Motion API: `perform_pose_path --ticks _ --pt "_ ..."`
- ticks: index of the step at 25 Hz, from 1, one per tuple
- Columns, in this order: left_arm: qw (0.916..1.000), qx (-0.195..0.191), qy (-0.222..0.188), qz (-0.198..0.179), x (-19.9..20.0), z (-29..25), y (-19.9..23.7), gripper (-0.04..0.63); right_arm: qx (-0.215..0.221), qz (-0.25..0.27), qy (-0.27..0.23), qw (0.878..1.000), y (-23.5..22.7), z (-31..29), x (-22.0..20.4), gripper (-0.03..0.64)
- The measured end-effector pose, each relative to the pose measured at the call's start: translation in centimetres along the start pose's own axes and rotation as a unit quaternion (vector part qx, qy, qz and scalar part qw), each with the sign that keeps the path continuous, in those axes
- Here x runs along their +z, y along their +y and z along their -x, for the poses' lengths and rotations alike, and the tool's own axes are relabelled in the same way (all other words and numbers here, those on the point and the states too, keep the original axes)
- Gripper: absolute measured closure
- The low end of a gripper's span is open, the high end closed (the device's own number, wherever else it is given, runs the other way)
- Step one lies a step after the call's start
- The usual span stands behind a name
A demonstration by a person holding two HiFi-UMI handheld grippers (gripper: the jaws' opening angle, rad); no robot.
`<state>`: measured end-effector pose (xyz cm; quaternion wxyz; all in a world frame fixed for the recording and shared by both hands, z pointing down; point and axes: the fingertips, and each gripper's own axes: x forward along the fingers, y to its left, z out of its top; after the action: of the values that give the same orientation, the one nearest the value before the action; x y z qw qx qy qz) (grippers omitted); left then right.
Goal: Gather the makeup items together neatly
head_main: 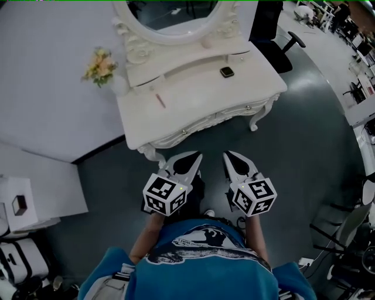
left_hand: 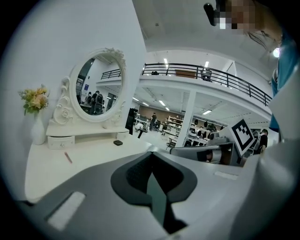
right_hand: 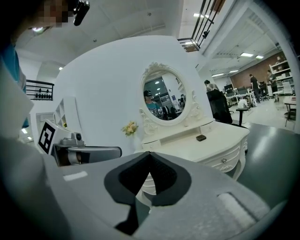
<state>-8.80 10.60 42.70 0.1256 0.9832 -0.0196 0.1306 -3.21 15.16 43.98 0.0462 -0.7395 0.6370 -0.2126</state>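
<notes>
A white dressing table [head_main: 193,105] stands ahead of me with an oval mirror [head_main: 173,14] at its back. On its top lie a thin pink pencil [head_main: 159,100] to the left and a small dark compact [head_main: 227,72] to the right. The pencil [left_hand: 68,157] and compact [left_hand: 117,142] show in the left gripper view, and the compact [right_hand: 201,138] in the right gripper view. My left gripper [head_main: 190,159] and right gripper [head_main: 229,157] hover side by side over the floor, short of the table's front edge. Both are shut, with nothing between the jaws.
A vase of yellow flowers [head_main: 101,66] stands at the table's left back corner. A black office chair [head_main: 275,35] sits to the right of the table. White boxes and bags [head_main: 17,205] lie on the floor at the left. Grey floor surrounds the table.
</notes>
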Motion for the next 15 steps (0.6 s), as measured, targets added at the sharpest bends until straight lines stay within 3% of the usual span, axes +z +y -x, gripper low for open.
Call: perform_pose_path --ticks 7,15 --pt "0.9994 0.025 -0.017 0.017 3.8 -2.9 8.1 0.583 -0.017 -0.001 0.009 1.0 -2.6 -5.9 3.5 0.614" --pt "0.9995 -0.005 -0.021 0.025 6.2 -5.6 12.0 0.583 -0.031 0.012 0.026 0.999 -3.6 -11.2 5.7 0.614"
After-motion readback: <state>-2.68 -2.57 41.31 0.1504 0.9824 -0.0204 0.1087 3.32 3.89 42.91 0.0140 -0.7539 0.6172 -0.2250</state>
